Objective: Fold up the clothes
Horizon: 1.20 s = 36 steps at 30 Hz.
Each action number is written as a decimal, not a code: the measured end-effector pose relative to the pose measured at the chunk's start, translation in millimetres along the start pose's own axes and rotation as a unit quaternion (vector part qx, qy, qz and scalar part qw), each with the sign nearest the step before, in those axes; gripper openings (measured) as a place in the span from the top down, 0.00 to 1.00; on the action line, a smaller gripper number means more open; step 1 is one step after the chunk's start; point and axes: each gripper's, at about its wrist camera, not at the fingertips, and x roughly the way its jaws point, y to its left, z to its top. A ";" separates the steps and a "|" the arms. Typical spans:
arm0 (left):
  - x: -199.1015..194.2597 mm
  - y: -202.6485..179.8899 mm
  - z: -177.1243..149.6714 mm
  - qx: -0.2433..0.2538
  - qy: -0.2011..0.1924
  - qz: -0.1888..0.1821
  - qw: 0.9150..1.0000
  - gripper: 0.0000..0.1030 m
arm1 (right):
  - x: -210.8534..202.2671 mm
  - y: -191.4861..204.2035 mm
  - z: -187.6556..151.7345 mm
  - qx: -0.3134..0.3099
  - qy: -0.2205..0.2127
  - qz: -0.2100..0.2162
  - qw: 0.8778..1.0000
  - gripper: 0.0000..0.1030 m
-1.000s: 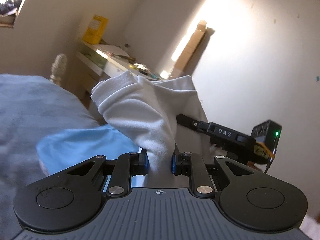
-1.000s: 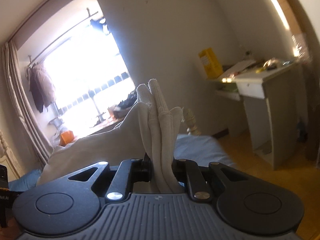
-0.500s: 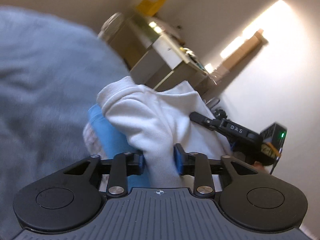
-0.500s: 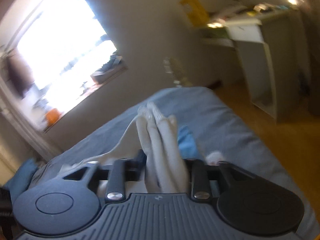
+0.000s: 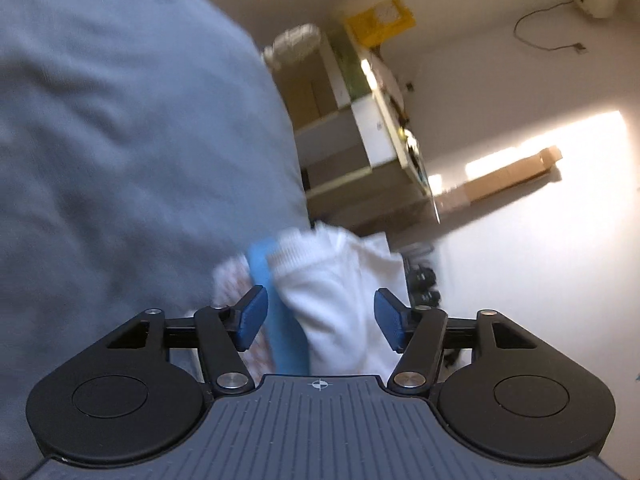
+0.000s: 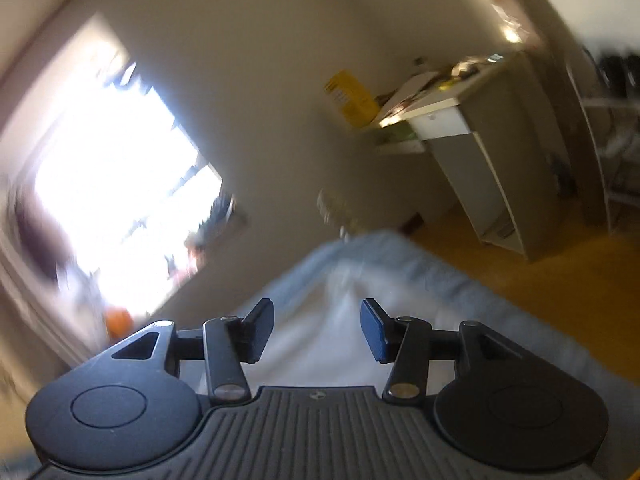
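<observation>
Left claw (image 5: pixel 320 320) opening, white garment (image 5: pixel 340 300) btwn pads, untouched

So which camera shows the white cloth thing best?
The left wrist view: the white knit garment shows its ribbed edge, bunched beside blue cloth. The right wrist view shows only a pale blurred sheet.

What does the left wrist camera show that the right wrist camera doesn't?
Only the left wrist view shows a folded blue cloth under the white garment, a long cardboard box against the sunlit wall, and a cord on that wall.

Only the right wrist view shows the bright window and the yellow-brown floor.

Both show the blue-grey bed cover, the yellow box on the white desk, and white cloth between opening jaws: the left gripper and the right gripper are letting go.
</observation>
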 end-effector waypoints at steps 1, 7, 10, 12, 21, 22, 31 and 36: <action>2.2 1.2 5.6 0.003 -0.002 0.006 1.000 0.42 | -10.9 20.6 -13.8 -0.039 0.012 -0.014 0.999 0.50; 30.9 0.8 13.2 0.006 0.043 0.026 0.999 0.43 | -39.3 148.4 -117.1 -0.368 0.028 -0.115 0.922 0.49; 33.9 -3.6 10.3 0.021 0.044 0.032 0.998 0.43 | -37.6 173.1 -161.9 -0.464 0.025 -0.131 0.876 0.49; 35.8 -6.7 9.3 0.030 0.042 0.034 0.998 0.45 | -33.2 180.3 -189.9 -0.509 0.022 -0.150 0.847 0.49; 53.5 -23.5 11.7 0.060 0.055 0.069 0.994 0.55 | -18.7 181.4 -242.0 -0.595 0.014 -0.217 0.774 0.52; 51.4 -22.4 11.6 0.057 0.056 0.074 0.994 0.54 | -19.3 182.3 -242.2 -0.594 0.012 -0.218 0.774 0.52; 55.7 -35.2 8.4 0.122 0.058 0.087 0.987 0.85 | -19.9 174.5 -247.1 -0.581 0.010 -0.225 0.783 0.65; 46.4 -66.4 2.9 0.226 0.027 0.070 0.971 0.91 | -21.5 177.0 -241.3 -0.580 0.014 -0.206 0.788 0.90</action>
